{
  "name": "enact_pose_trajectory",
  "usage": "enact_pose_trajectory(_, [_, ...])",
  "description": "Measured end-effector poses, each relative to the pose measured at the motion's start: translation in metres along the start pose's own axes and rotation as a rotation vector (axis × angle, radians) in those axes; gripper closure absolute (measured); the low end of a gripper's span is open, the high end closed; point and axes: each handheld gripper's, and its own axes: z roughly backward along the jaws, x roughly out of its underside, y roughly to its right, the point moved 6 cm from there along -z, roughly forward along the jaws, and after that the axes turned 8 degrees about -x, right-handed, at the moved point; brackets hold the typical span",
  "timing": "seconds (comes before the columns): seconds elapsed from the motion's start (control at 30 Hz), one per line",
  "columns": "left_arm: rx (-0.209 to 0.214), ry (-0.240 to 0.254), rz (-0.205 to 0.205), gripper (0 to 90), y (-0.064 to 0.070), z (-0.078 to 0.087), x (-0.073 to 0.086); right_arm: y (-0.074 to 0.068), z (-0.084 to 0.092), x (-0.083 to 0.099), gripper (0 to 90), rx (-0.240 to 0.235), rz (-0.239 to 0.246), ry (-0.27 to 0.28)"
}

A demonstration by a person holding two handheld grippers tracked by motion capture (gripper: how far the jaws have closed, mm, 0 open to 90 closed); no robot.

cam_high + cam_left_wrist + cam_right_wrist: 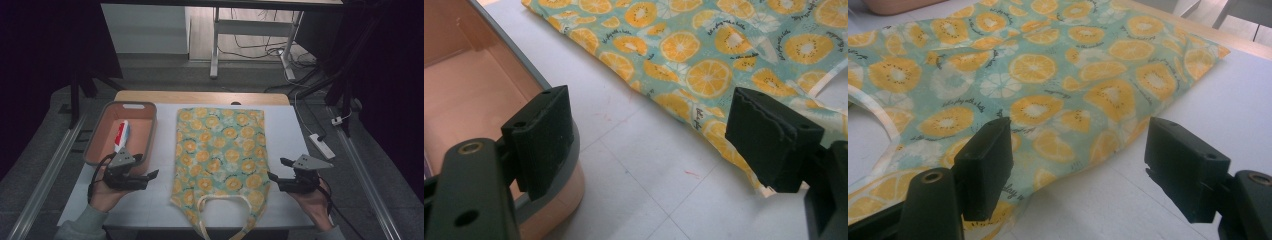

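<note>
Currently, risk one: we judge that a jaw could pinch just the top layer of the bag, because the cloth lies flat and thin on the table, so the bag would open or slide instead of lifting.
Risk two: we think the left gripper could knock the bin, since one of its jaws sits right by the bin's rim in the left gripper view.
Risk three: the handles loop loosely at the near edge, and we judge a jaw might snag one and drag the bag crooked.
Left fingers: spread wide, nothing between them, hovering just beside the bag's left edge.
Right fingers: the right gripper also stands wide and holds nothing, just off the bag's right edge.
Bag place: middle of the table, between our two grippers, with the bin to its left.
Bag look: a flat cloth tote, pale teal, printed with orange slices, kiwi slices and small script; its pale handles point toward us.
Bin contents: a small red, white and blue tube lies inside.
</note>
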Motion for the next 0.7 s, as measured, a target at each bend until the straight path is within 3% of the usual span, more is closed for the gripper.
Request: enact_pose_trajectory(0.7, [0.004, 0.012, -0.023, 20.4, 0.0048, 0.0020, -0.0016, -0.0061, 0.0002, 0.0004, 28.2, -0.007, 0.023, -0.004])
